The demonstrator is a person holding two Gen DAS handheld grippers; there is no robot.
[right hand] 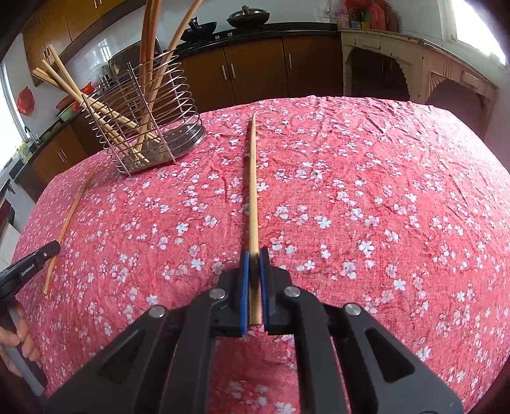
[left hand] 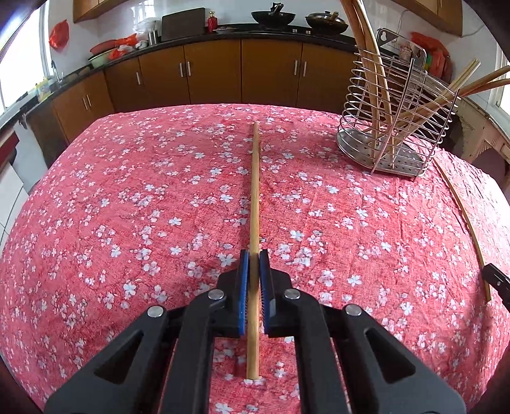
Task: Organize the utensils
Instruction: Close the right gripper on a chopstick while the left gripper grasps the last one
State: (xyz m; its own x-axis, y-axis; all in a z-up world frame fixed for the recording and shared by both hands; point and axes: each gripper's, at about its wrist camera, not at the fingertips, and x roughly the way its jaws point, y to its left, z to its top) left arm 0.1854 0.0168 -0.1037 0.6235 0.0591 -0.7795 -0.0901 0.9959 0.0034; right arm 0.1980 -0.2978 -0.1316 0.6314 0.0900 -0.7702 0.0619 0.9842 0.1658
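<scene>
Home kitchen; cabinets (left hand: 210,68), woks (left hand: 272,17) on counter

I see brown cabinets (left hand: 210,68) behind the table (left hand: 95,223), black counter (left hand: 261,32) atop them, woks (left hand: 272,17) on it, white tiled wall (left hand: 134,11) above, bright window (right hand: 478,22) right of cabinets.

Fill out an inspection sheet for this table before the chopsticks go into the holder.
Surface: red floral tablecloth, wrinkled, covering the table.
Job's things: wire holder upright at the far side, with stored chopsticks and long wooden utensils leaning inside.
Clutter: nothing seen on the cloth.
Grippers: left gripper, jaws shut on the left chopstick; right gripper, jaws shut on the right chopstick.
Cables: nothing seen on the table.
Surroundings: brown cabinets, woks on the counter, a hand at the picture's edge.
</scene>
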